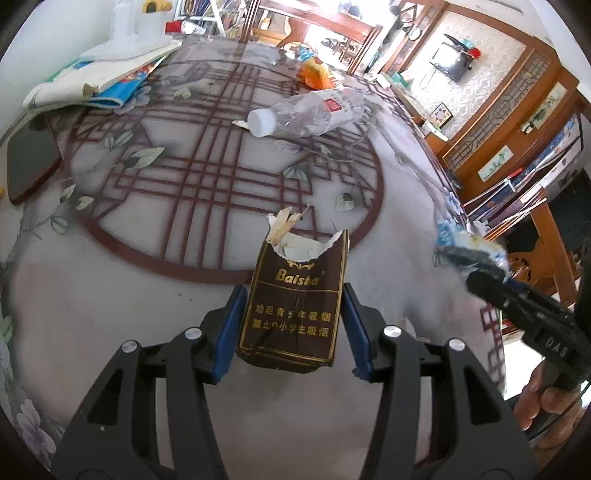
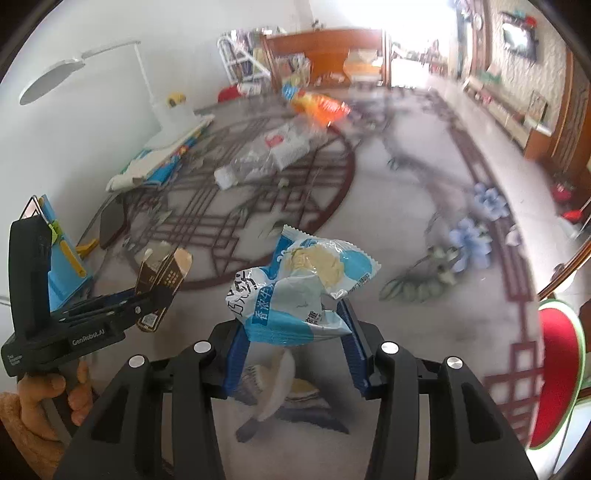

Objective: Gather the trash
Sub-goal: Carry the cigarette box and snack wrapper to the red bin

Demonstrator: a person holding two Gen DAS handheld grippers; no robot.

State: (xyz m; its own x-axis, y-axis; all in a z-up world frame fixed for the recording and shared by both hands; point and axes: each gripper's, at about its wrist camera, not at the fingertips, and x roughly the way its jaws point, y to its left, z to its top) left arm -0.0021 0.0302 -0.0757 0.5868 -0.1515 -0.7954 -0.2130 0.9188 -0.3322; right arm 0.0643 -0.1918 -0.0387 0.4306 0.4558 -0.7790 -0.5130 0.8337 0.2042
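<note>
- The left gripper (image 1: 293, 317) has its blue pads closed against the sides of a torn brown cigarette pack (image 1: 293, 295), held upright above the table (image 1: 110, 314); the pack's ripped top shows white paper lining.
- The right gripper (image 2: 295, 332) is clamped part-way shut on a crumpled blue-and-white wrapper (image 2: 303, 280), lifted clear of the table at the near right.
- In the right wrist view the left gripper with its pack sits to the left, gripped by a hand (image 2: 55, 398) with a fuzzy sleeve.
- Near the table's middle, a crushed clear bottle (image 1: 306, 110) with a white cap lies on its side on the round lattice pattern.
- Just beyond the bottle lies an orange bag (image 1: 314, 74), near the far edge.
- At the far left, books (image 1: 110, 81) lie stacked under a white lamp base (image 1: 125, 33).
- A dark phone (image 1: 31, 162) lies at the left edge.
</note>
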